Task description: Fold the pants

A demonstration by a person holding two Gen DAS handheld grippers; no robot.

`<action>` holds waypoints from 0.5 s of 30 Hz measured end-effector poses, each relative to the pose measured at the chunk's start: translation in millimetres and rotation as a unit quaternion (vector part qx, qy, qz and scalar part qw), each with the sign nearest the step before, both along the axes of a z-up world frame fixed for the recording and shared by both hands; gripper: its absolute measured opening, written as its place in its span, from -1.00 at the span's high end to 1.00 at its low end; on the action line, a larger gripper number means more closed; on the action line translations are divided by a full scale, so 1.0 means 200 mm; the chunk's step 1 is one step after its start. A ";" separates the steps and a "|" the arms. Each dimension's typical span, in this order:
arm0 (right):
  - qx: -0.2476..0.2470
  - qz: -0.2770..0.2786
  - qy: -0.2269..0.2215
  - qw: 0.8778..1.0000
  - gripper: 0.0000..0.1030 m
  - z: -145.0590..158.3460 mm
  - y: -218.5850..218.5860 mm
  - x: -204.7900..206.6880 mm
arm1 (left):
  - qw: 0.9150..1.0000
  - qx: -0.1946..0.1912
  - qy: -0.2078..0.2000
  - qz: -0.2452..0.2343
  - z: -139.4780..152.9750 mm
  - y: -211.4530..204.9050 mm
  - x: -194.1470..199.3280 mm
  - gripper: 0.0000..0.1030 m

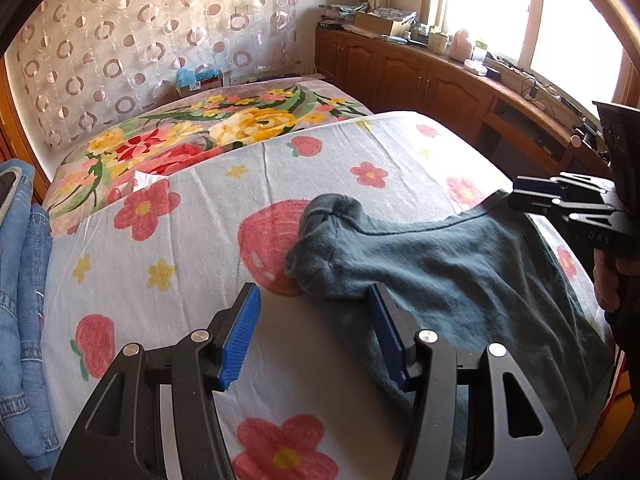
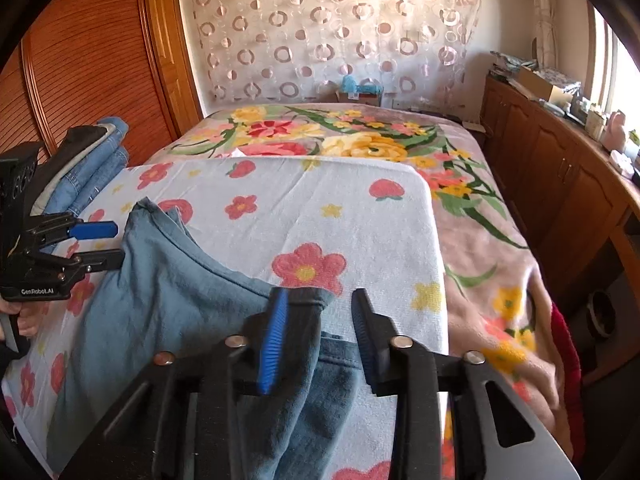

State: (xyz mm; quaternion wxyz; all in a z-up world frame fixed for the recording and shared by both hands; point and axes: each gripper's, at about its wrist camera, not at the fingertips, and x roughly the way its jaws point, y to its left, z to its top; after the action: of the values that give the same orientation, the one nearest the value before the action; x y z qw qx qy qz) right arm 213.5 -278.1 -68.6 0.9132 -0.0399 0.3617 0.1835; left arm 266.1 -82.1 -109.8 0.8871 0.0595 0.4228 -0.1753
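Grey-blue pants [image 1: 460,276] lie spread on a white flowered towel [image 1: 192,240] on the bed. One end is bunched into a lump [image 1: 324,220]. My left gripper [image 1: 316,300] is open, its right finger touching the pants' edge near the lump. In the right wrist view the pants [image 2: 168,292] stretch from the left to under my right gripper [image 2: 320,308], which is open over a corner of the cloth. The left gripper [image 2: 108,244] shows at the left edge, and the right gripper [image 1: 528,196] at the right in the left wrist view.
A stack of folded jeans [image 1: 24,304] sits at the bed's left side, also in the right wrist view [image 2: 92,168]. A floral blanket [image 2: 352,136] covers the far bed. Wooden cabinets [image 1: 420,76] with clutter run along the window wall. A wooden wardrobe [image 2: 92,60] stands left.
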 end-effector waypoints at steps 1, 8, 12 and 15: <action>-0.001 -0.001 0.003 1.000 0.31 -0.01 -0.01 0.01 | 1.000 -0.001 0.000 0.001 0.00 0.00 0.00 -0.11; 0.007 0.020 0.017 1.000 0.93 -0.02 -0.02 0.08 | 1.000 -0.001 0.000 0.001 0.01 0.00 0.01 -0.11; 0.020 0.005 -0.020 1.000 0.93 0.05 -0.09 0.01 | 1.000 -0.002 -0.002 0.000 0.01 -0.01 0.00 -0.11; 0.010 -0.021 -0.044 0.999 0.94 0.11 -0.16 -0.05 | 1.000 -0.003 -0.005 -0.002 0.02 -0.02 -0.01 -0.11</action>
State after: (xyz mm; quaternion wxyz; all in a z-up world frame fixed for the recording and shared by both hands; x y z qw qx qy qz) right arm 203.2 -311.0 -47.2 0.9321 -0.0314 0.3204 0.1661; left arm 264.1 -85.6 -106.2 0.8893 0.0588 0.4174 -0.1777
